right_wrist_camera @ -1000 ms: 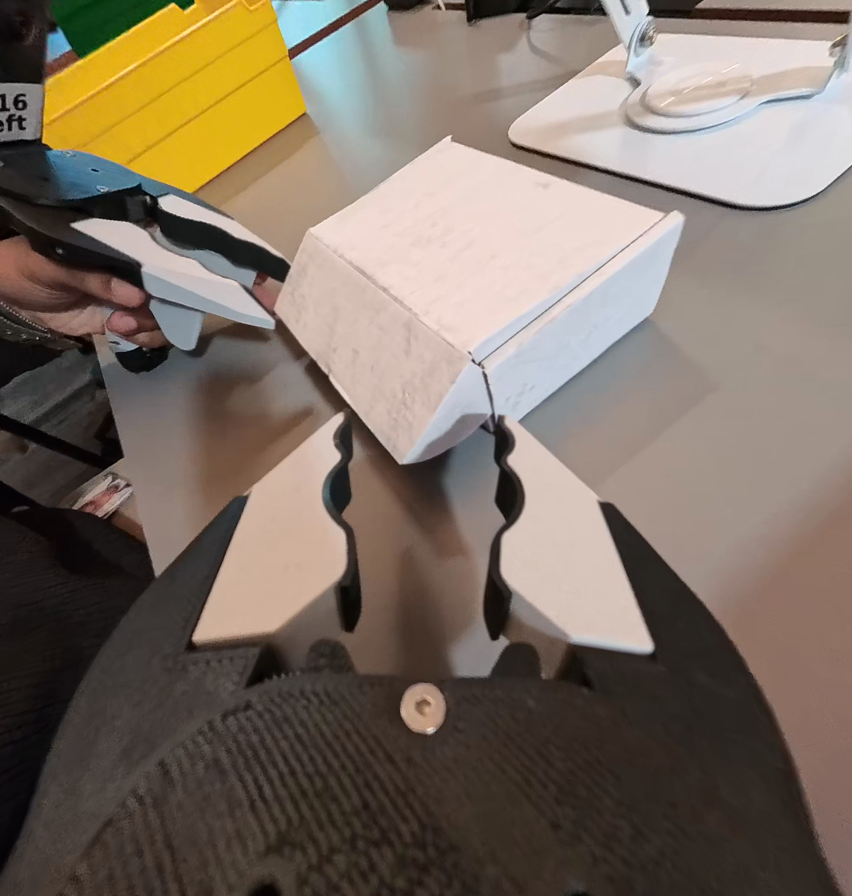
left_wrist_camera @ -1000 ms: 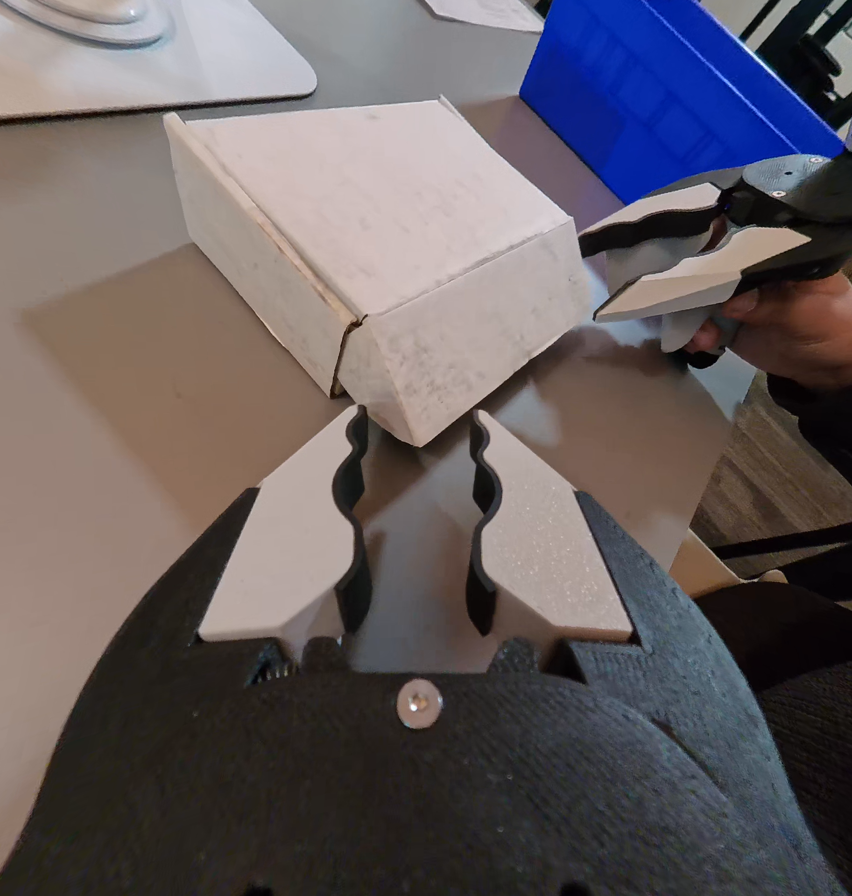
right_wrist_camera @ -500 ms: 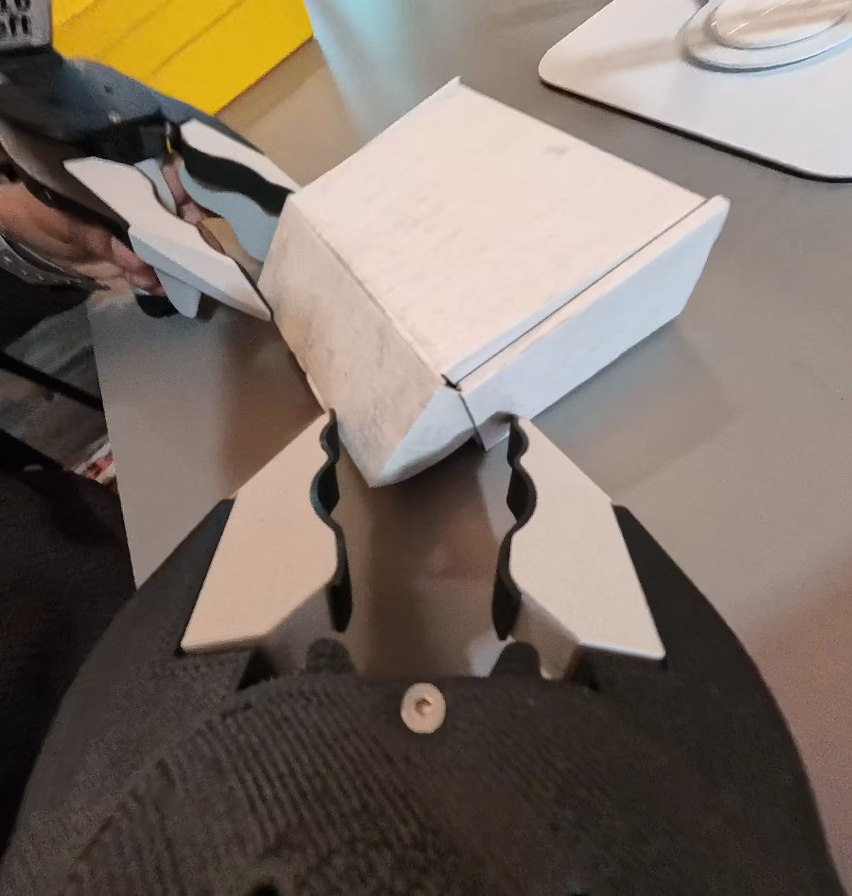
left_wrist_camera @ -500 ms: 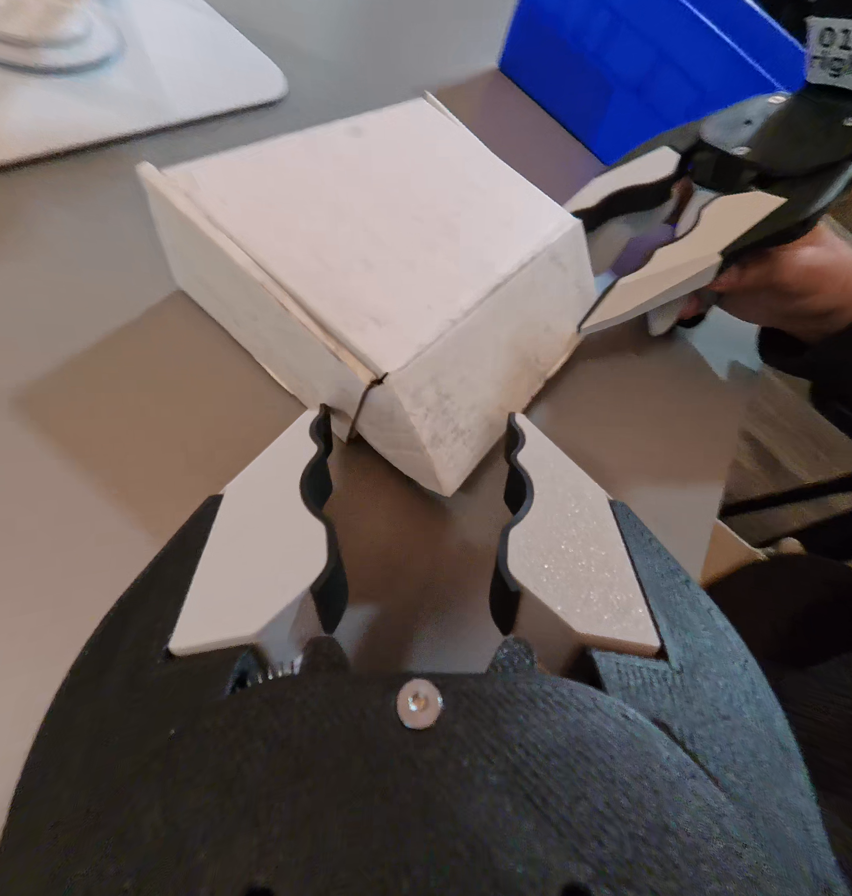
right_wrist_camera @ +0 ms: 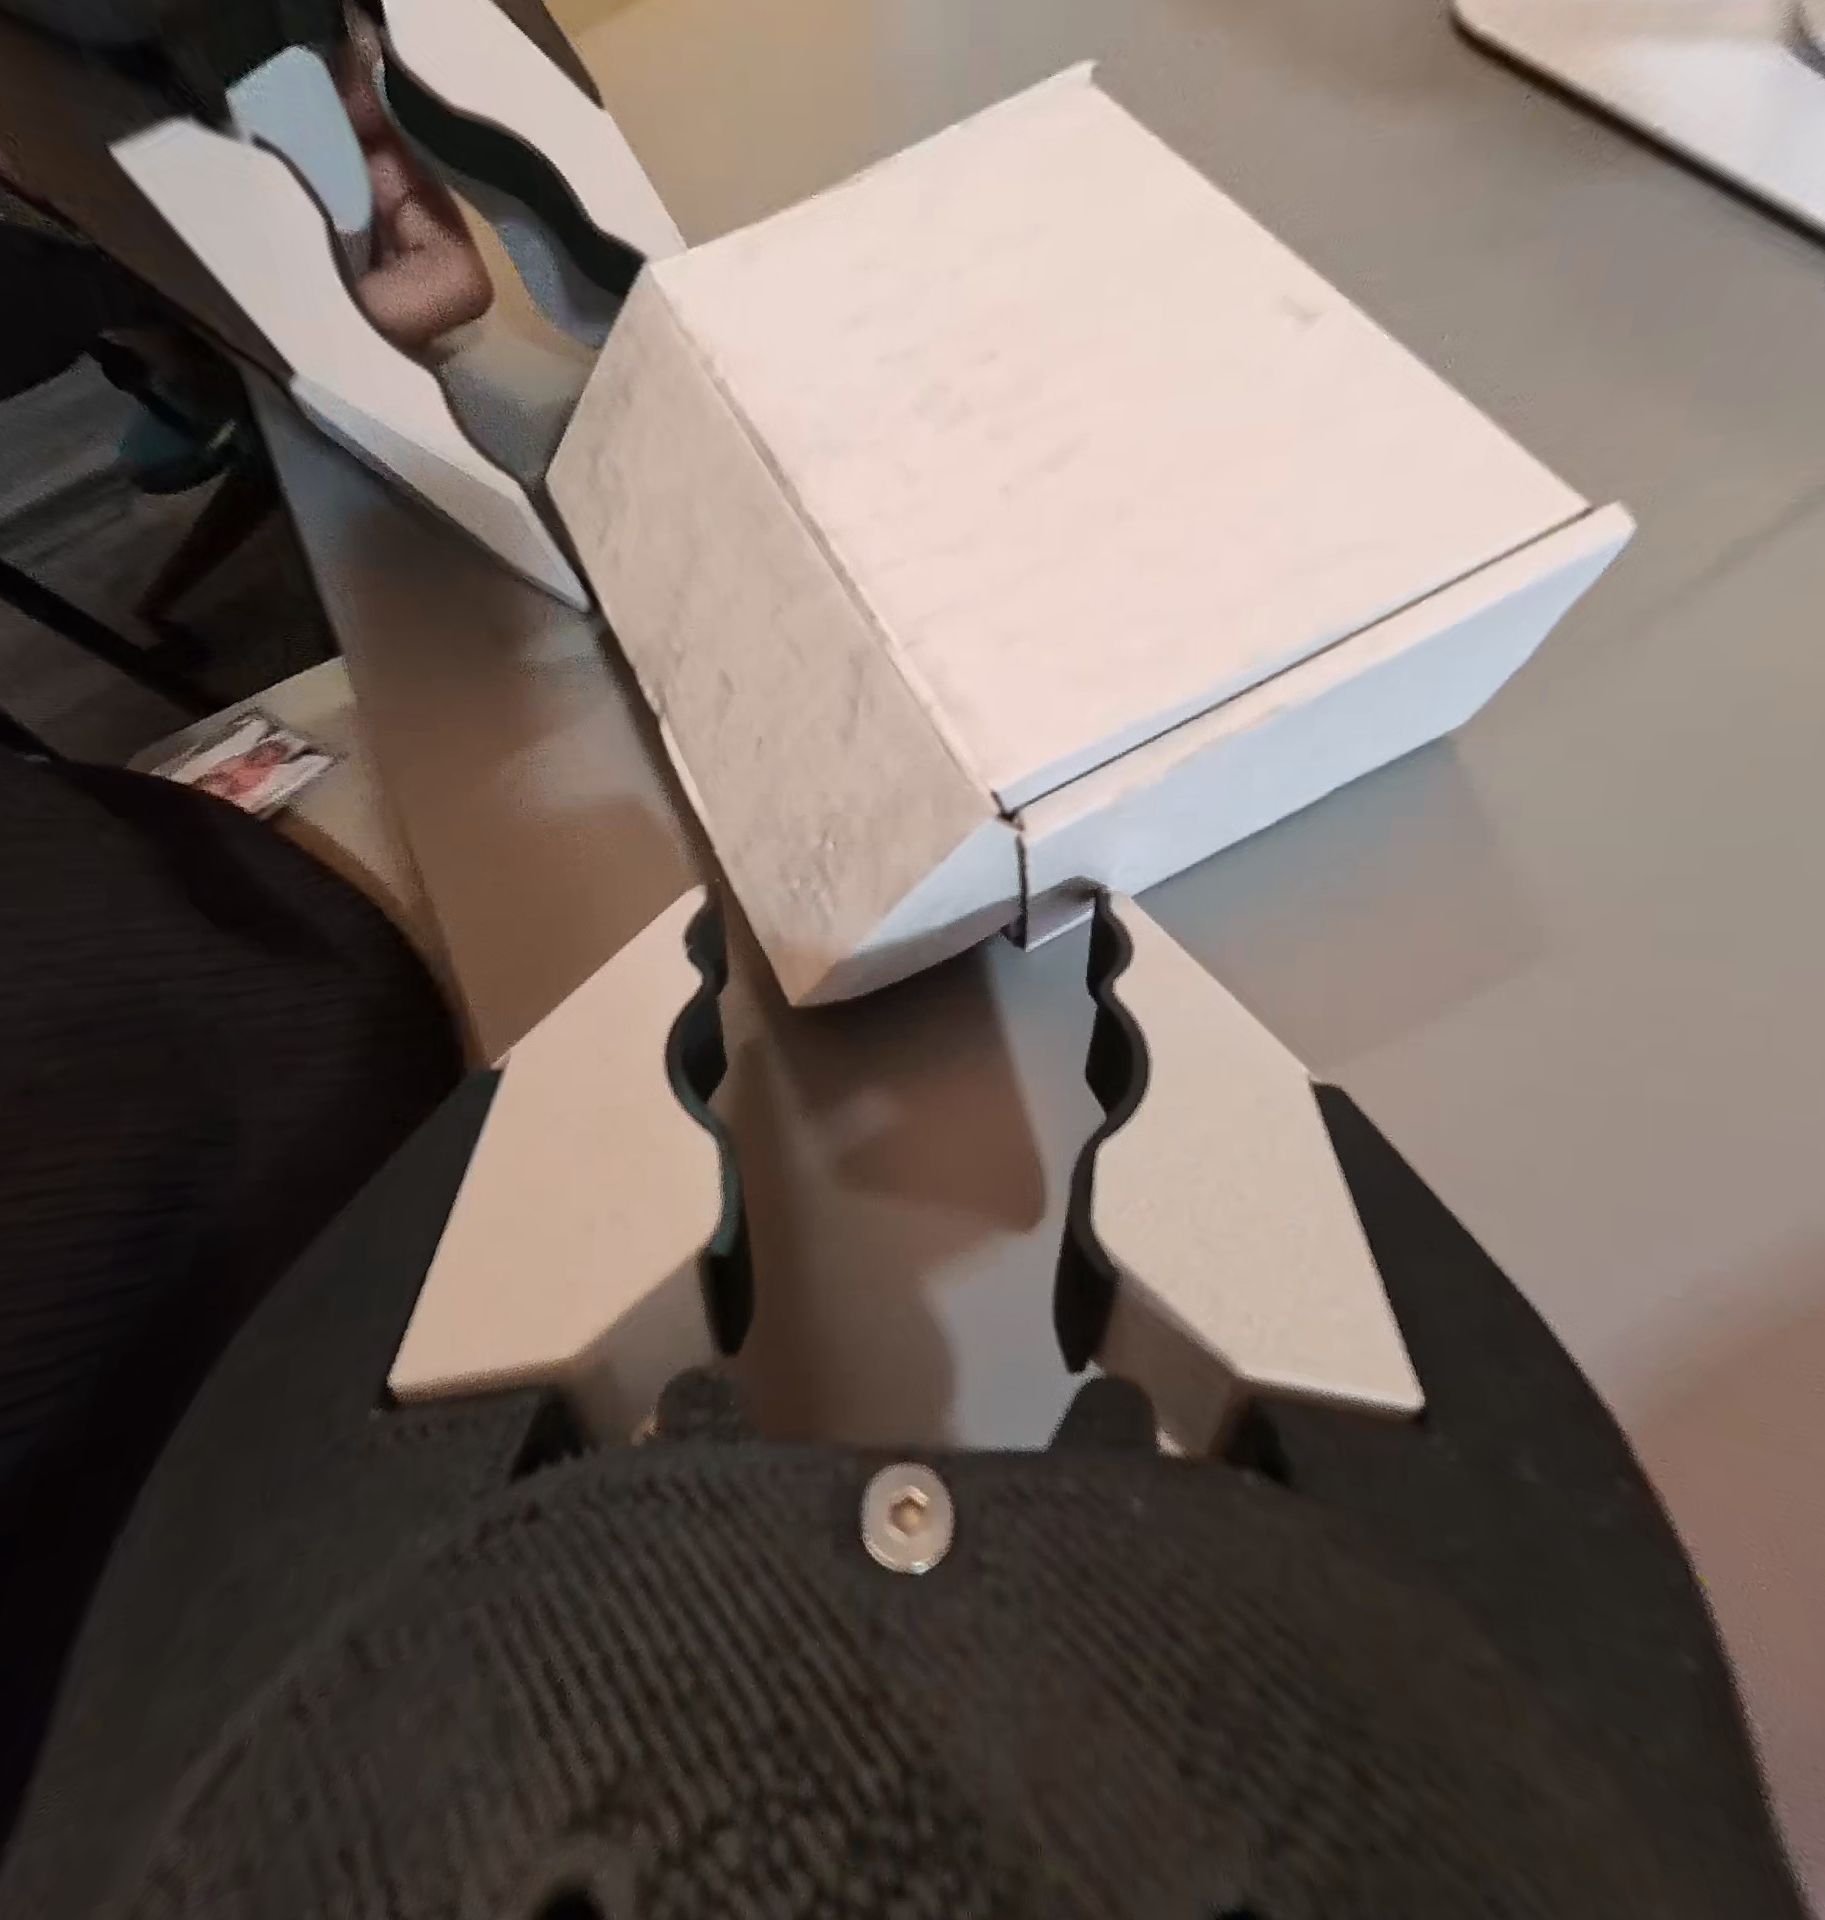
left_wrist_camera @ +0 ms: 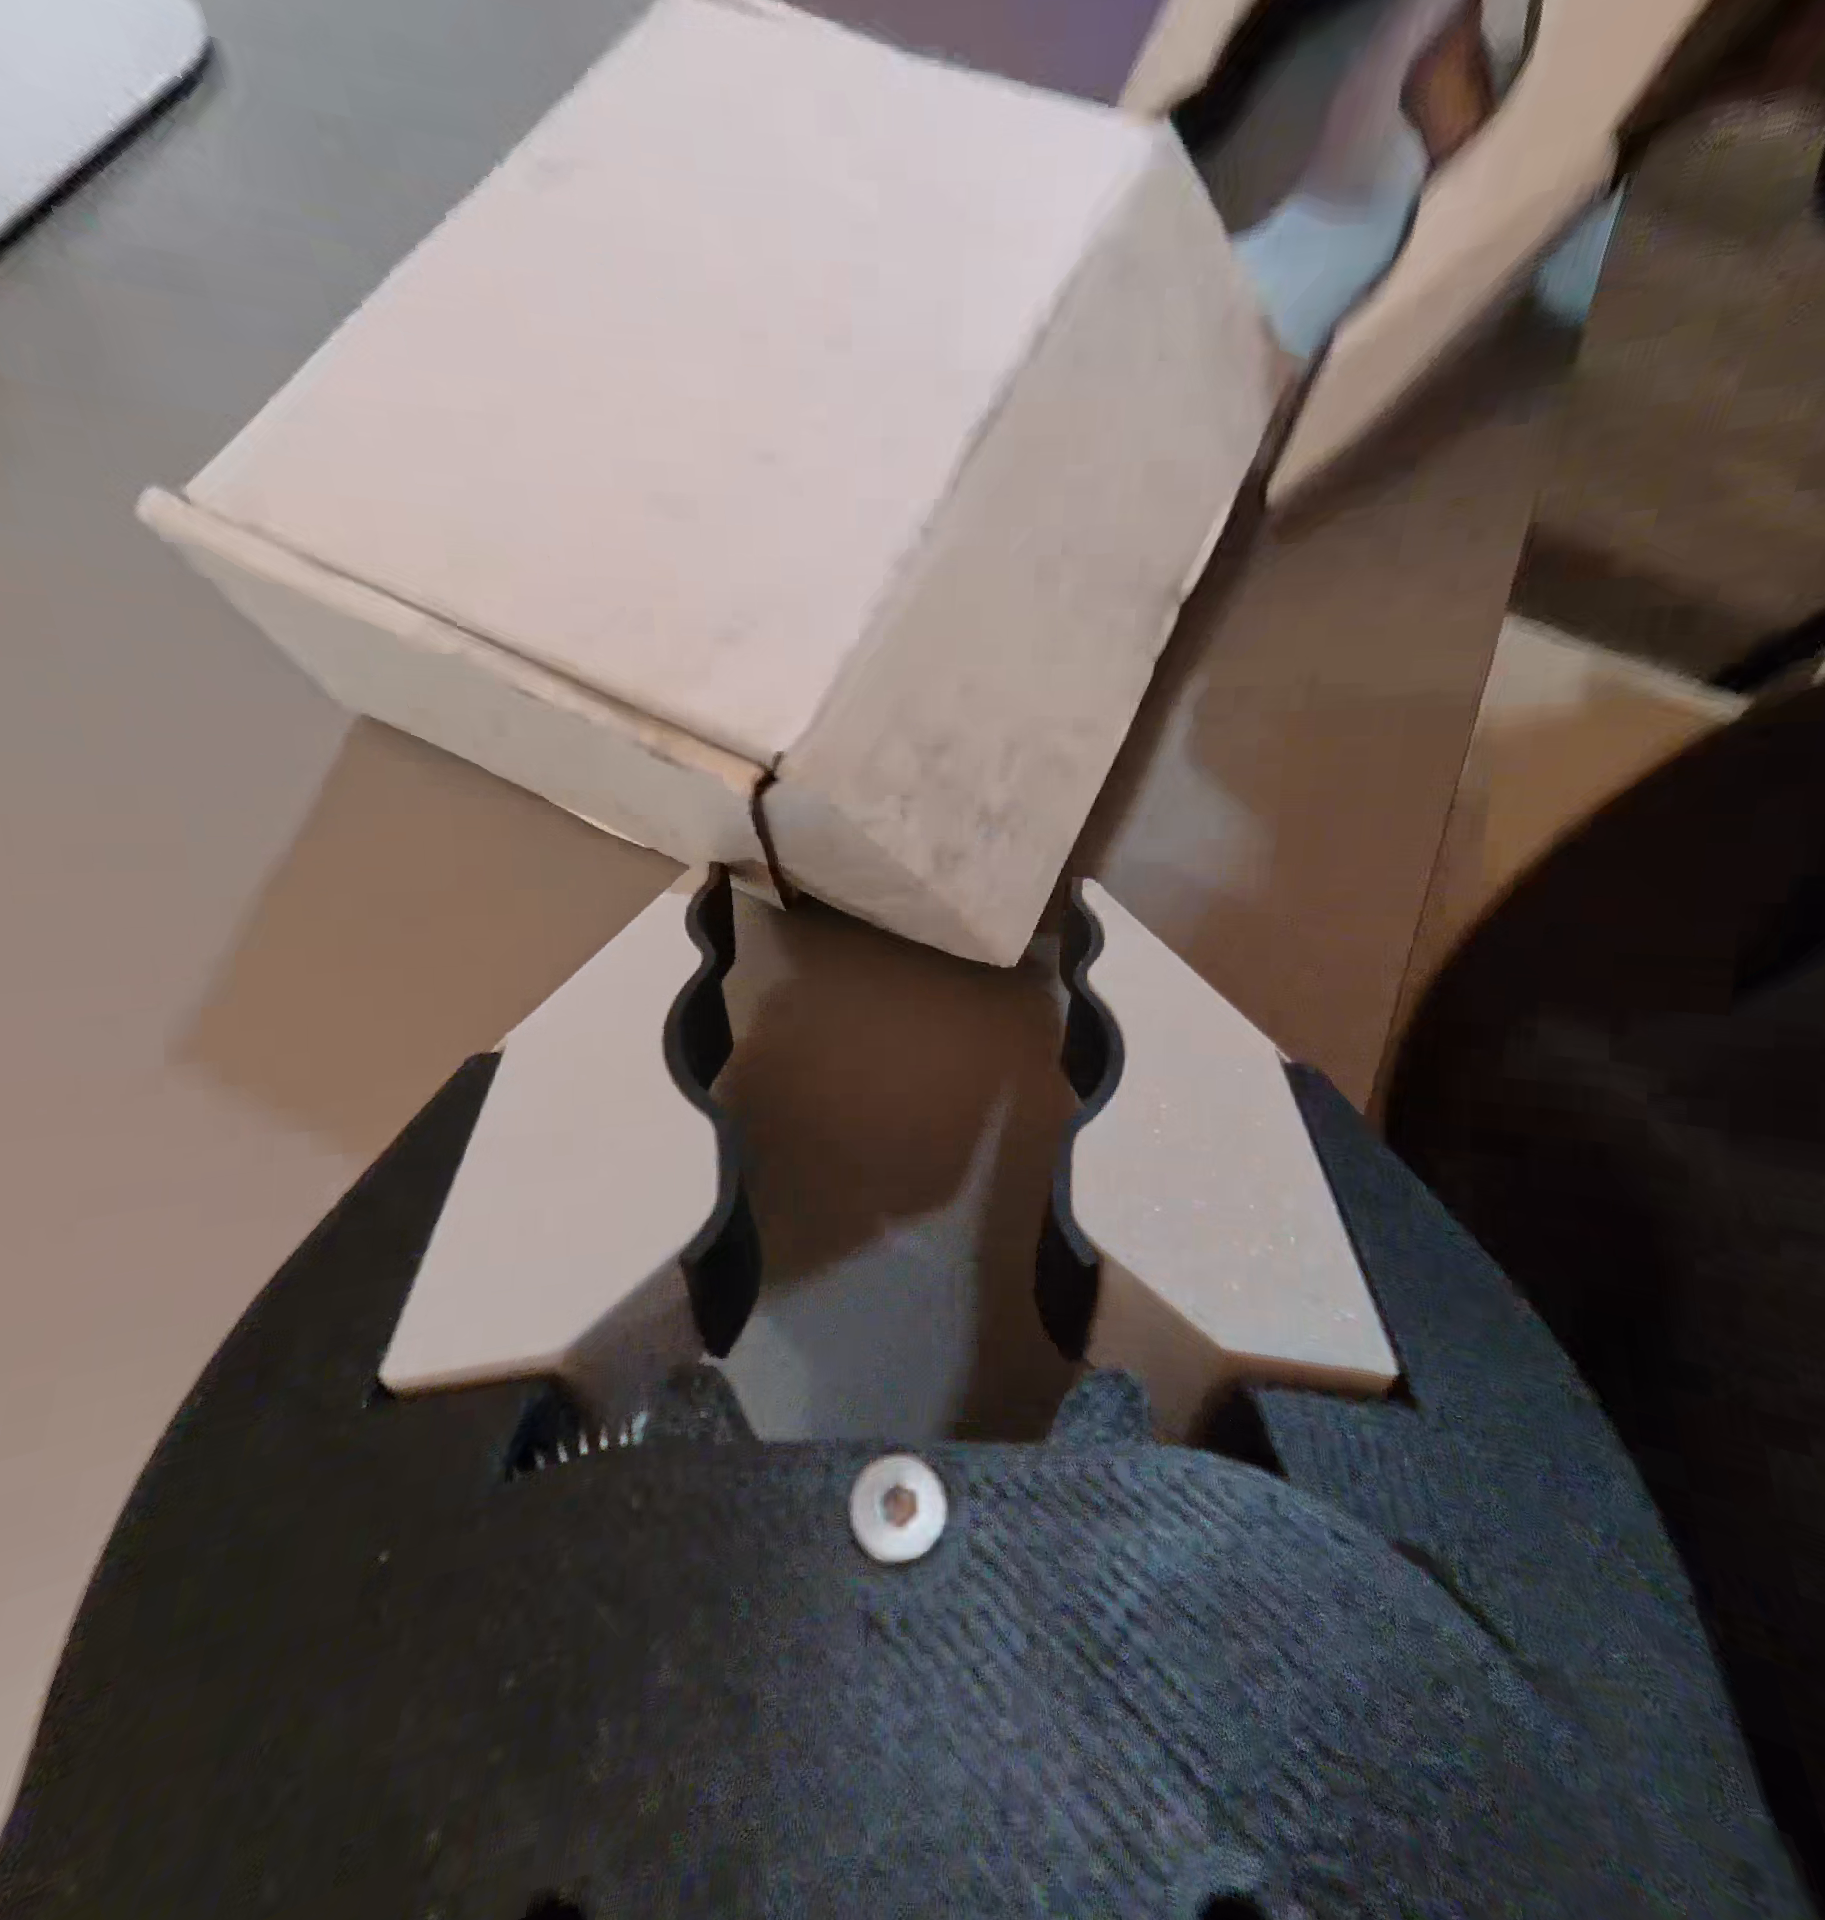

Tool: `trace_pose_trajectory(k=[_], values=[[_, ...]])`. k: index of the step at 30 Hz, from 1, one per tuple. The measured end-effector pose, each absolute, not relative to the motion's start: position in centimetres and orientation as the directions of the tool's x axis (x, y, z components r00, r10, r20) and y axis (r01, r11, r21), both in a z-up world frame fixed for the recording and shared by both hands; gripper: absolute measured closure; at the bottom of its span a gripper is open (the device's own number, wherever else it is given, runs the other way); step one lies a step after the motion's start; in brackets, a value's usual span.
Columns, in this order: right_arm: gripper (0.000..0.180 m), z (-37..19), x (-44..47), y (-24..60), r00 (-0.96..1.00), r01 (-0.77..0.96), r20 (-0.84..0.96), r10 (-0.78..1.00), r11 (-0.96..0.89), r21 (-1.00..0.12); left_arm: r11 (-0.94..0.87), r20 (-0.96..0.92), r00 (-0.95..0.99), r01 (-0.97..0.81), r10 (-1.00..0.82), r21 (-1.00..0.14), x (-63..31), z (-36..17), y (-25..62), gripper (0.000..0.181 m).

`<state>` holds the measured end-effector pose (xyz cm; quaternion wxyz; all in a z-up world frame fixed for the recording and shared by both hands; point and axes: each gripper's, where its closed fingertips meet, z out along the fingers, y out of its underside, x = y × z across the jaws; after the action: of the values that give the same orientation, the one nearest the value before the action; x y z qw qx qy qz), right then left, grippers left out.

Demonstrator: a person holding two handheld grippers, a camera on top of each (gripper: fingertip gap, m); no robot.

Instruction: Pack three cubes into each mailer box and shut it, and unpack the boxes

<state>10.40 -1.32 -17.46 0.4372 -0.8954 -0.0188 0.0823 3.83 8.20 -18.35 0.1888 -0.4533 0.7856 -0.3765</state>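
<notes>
A white mailer box [left_wrist_camera: 731, 468] lies shut on the grey table [left_wrist_camera: 108, 831]. Its front flap slopes outward. My left gripper [left_wrist_camera: 897, 902] is open, its fingertips on either side of the box's near left front corner. My right gripper [right_wrist_camera: 903, 912] is open in the same way at the right front corner of the box [right_wrist_camera: 1095, 468]. Each gripper also shows, blurred, at the box's far corner in the other view: the right one [left_wrist_camera: 1407, 208] and the left one [right_wrist_camera: 440, 260]. No cubes are in view.
A white stand base [right_wrist_camera: 1718, 104] sits behind the box and also shows in the left wrist view [left_wrist_camera: 35, 104]. The table's front edge [right_wrist_camera: 388, 831] runs close to the box. A person's dark clothing [right_wrist_camera: 160, 1039] is just beyond it. The white stand base [right_wrist_camera: 1718, 104] lies around 25 centimetres away from my left fingertips.
Both grippers have moved in to the box's front corners and their jaws have opened wider. The box looks slightly turned between them.
</notes>
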Motion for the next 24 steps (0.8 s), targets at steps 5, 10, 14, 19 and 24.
trace_pose_trajectory(k=[5,10,14,19,24], values=[[0.111,-17.1,11.1,-1.9,0.981,-0.080,-0.168,0.095,-0.593,-0.801,0.389,-0.086,-0.523,-0.502,-0.848,-0.772,4.1,-18.1,7.9,0.119],[0.112,-16.2,11.7,-1.9,0.957,-0.174,-0.270,0.104,-0.541,-0.823,0.273,-0.004,-0.470,-0.506,-0.883,-0.818,4.8,-17.0,8.9,0.121],[0.113,-15.5,12.6,-1.9,0.959,-0.197,-0.272,0.080,-0.505,-0.840,0.231,0.032,-0.462,-0.501,-0.886,-0.834,5.0,-16.5,9.1,0.125],[0.110,-17.0,12.3,-1.4,0.975,-0.128,-0.207,0.077,-0.567,-0.814,0.245,0.037,-0.467,-0.528,-0.883,-0.813,5.0,-17.1,9.0,0.124],[0.115,-17.5,11.5,-1.1,0.985,-0.058,-0.143,0.098,-0.593,-0.803,0.302,-0.004,-0.471,-0.560,-0.882,-0.772,5.1,-18.2,8.8,0.127]])
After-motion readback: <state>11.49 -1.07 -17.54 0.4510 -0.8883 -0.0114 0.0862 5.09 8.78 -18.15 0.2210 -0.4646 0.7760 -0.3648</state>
